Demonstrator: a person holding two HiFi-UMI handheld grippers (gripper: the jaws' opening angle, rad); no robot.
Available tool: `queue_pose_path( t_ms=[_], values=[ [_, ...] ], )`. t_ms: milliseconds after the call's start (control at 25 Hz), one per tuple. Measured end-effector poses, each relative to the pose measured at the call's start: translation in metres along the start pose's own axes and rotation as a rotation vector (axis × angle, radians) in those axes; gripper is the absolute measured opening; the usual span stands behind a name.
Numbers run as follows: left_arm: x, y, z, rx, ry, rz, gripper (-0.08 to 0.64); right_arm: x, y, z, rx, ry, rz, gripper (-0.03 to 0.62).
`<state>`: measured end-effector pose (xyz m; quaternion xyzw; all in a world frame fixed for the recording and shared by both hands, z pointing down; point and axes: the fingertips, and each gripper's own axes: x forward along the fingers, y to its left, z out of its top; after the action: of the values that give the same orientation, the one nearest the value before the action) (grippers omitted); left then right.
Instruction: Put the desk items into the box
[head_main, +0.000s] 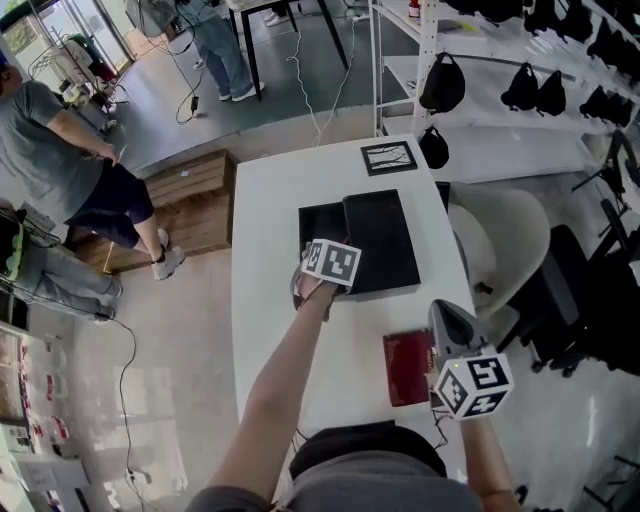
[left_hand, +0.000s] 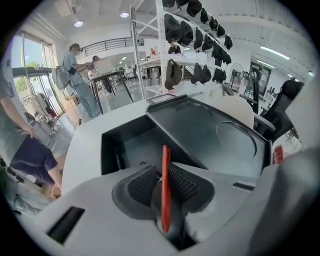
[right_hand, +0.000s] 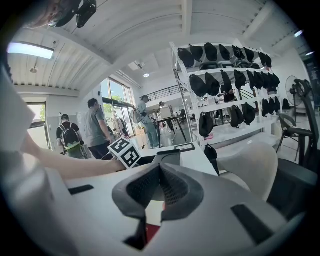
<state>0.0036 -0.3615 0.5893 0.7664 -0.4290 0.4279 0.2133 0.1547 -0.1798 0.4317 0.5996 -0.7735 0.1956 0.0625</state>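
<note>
A white desk (head_main: 265, 200) stands in an open workroom, with shelves of black caps off to one side. Over the near edge of the open black box (head_main: 320, 228), the left tongs (left_hand: 165, 170) are clamped on a red pen (left_hand: 165, 192), which stands upright between the pads. The lid (head_main: 385, 240) lies just right of the box, seemingly overlapping its rim. Further to the near right of the box, the right tongs (right_hand: 159, 175) are closed and empty above a red booklet (head_main: 408, 368). The hold on the pen looks light. If it is let go too close to the rim, it could strike the box wall or the lid and roll away across the desk.
</note>
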Motion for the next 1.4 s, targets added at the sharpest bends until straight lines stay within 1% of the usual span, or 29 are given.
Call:
queue_pose_path(
  t_ms=[160,240,360,520,720,880,1040,1240,1400],
  values=[
    [-0.016,0.008,0.007,-0.026,-0.055,-0.011,0.064,0.001,0.004,-0.002,-0.001,0.001,0.004,0.005],
    [-0.029,0.013,0.017,-0.026,-0.115,-0.004,0.063,0.001,0.006,-0.002,-0.003,0.002,0.008,0.005],
    [-0.047,0.012,0.026,-0.039,-0.187,-0.02,0.063,0.002,0.009,-0.002,0.002,0.0,0.014,0.005],
    [-0.077,0.018,0.043,-0.04,-0.317,-0.015,0.063,0.003,0.015,-0.001,-0.002,0.0,0.018,0.005],
    [-0.113,0.02,0.041,-0.07,-0.42,-0.027,0.053,0.003,0.018,0.0,-0.006,-0.006,0.02,0.005],
    [-0.14,0.016,0.039,-0.046,-0.517,-0.034,0.04,0.002,0.017,0.002,-0.008,-0.011,0.016,0.005],
    [-0.163,0.016,0.033,-0.055,-0.581,-0.036,0.018,0.002,0.017,0.005,-0.005,-0.015,0.012,0.005],
    [-0.184,0.018,0.024,-0.046,-0.625,-0.007,0.009,0.003,0.023,0.006,-0.01,-0.016,0.015,0.005],
    [-0.196,0.019,0.013,-0.08,-0.664,-0.026,0.008,0.002,0.025,0.006,-0.003,-0.022,0.012,0.005]
  ],
)
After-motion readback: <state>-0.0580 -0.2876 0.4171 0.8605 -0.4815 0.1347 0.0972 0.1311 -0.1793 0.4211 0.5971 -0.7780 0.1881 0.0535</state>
